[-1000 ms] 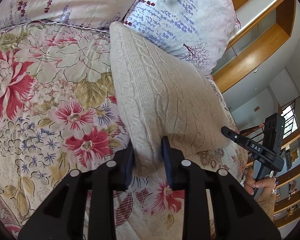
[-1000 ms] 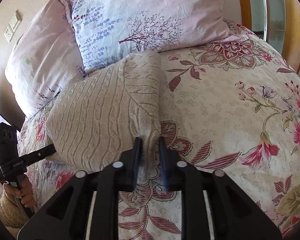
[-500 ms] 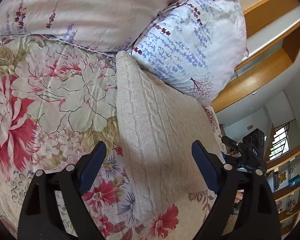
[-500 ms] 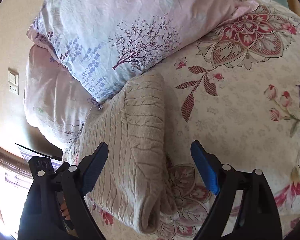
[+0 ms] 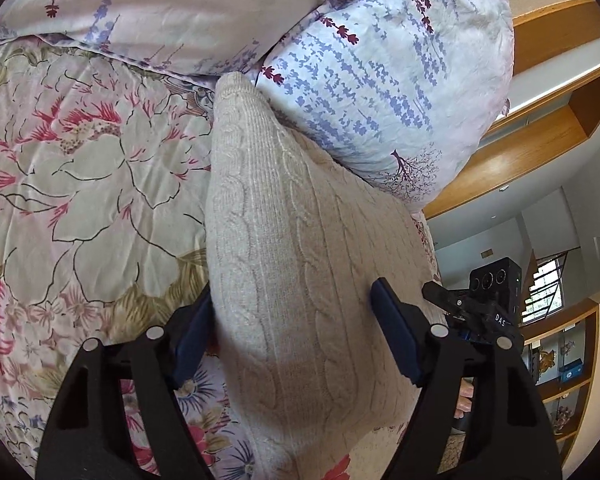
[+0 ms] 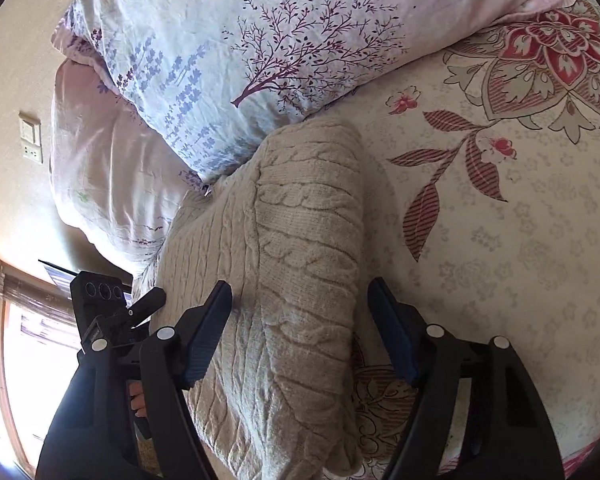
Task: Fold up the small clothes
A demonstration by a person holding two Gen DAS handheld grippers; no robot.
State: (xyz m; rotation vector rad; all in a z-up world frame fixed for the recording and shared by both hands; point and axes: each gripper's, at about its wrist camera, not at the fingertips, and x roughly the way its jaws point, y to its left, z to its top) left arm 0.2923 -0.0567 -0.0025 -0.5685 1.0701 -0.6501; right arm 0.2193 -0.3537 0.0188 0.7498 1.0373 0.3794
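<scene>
A folded cream cable-knit sweater lies on the floral bedspread, its far end against the pillows. It also shows in the right wrist view. My left gripper is open, its jaws wide on either side of the sweater's near left part, holding nothing. My right gripper is open too, its jaws straddling the folded right edge of the sweater. Each gripper shows in the other's view: the right one at the sweater's right, the left one at its left.
A white pillow with purple sprigs and a pink pillow lie at the head of the bed. Wooden shelving stands beyond the bed on the right. A wall switch and a window are on the left.
Both grippers were shut on the sweater's near edge one second ago. They let go, opened wide and moved forward over the sweater, which now lies flat on the bed.
</scene>
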